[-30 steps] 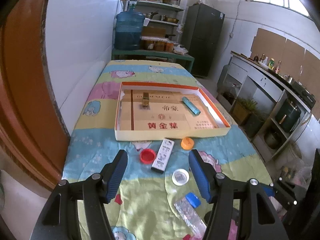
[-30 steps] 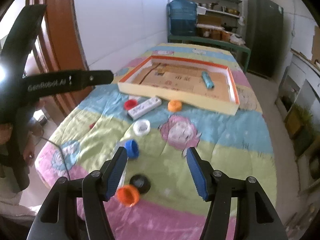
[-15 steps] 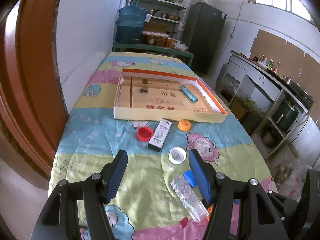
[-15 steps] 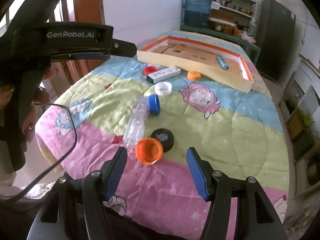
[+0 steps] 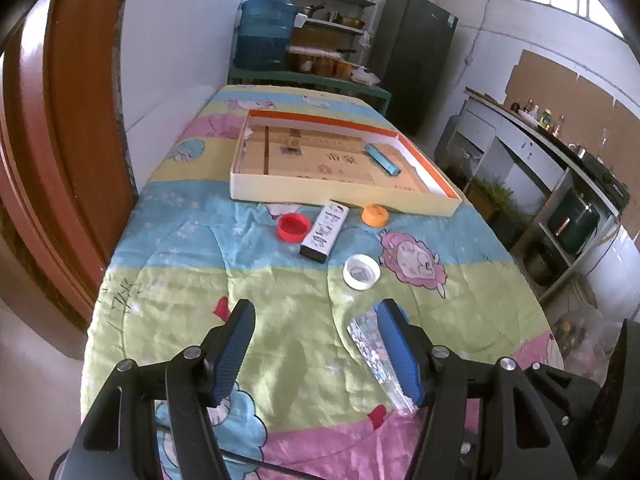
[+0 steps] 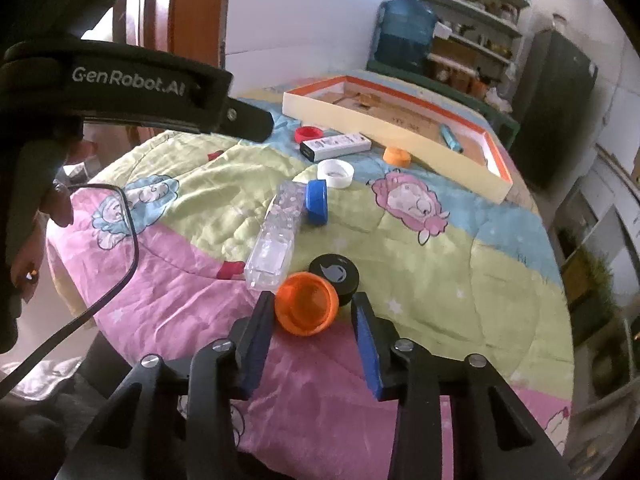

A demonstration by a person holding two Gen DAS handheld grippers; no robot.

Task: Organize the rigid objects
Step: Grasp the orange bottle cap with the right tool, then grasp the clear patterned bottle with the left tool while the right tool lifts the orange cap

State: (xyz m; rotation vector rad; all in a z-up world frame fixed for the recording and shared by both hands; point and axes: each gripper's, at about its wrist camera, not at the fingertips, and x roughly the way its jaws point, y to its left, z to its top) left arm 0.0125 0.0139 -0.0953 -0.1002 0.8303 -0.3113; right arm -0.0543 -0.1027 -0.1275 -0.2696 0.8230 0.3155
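My right gripper (image 6: 312,316) is open, its fingers on either side of a large orange cap (image 6: 306,309) on the quilt, not closed on it. A black cap (image 6: 335,273) lies just behind it, beside a clear bottle (image 6: 276,236) with a blue cap (image 6: 317,201). Farther off lie a white cap (image 6: 335,173), a white remote (image 6: 335,145), a red cap (image 6: 308,134) and a small orange cap (image 6: 396,156). My left gripper (image 5: 316,344) is open and empty above the quilt. The cardboard tray (image 5: 340,196) holds a blue lighter (image 5: 383,159) and a small block (image 5: 295,139).
The table is covered by a patterned quilt (image 5: 280,320). A brown door (image 5: 60,140) and white wall stand on the left. Shelves and a blue water jug (image 5: 264,36) are behind the table. The left gripper's body (image 6: 120,88) fills the upper left of the right wrist view.
Both grippers pulled back toward the near edge of the table. The right gripper dropped down until its open fingers flank the large orange cap.
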